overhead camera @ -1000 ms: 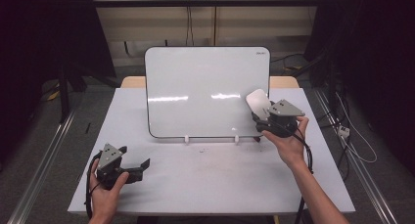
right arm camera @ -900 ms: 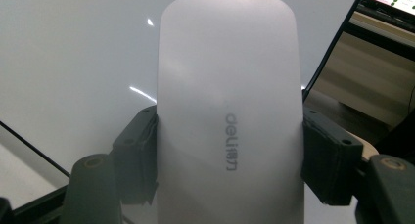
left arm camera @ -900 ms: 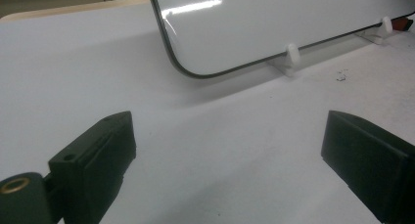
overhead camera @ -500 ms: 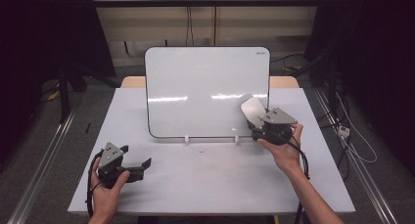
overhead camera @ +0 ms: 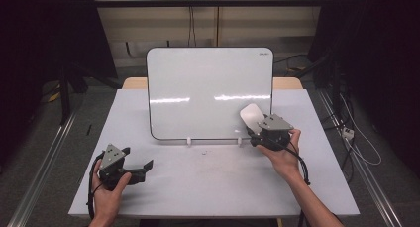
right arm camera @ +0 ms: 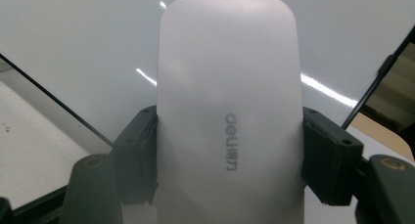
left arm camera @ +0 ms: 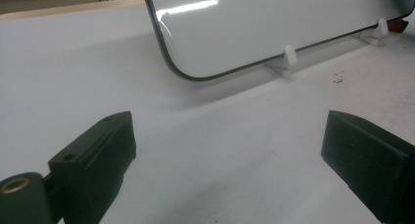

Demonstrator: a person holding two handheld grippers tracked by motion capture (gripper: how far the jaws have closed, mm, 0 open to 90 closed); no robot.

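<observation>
White table [overhead camera: 213,182] under propped-up whiteboard [overhead camera: 210,88]

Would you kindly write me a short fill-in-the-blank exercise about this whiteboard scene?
1. The right hand-held gripper is shut on a white ____.
2. The left hand-held gripper has its jaws ____, with nothing between them.
3. The whiteboard stands upright on two small white ____.

Missing words: eraser; open; feet

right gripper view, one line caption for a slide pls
Right gripper shut on a white eraser, held up in front of the whiteboard.
</observation>
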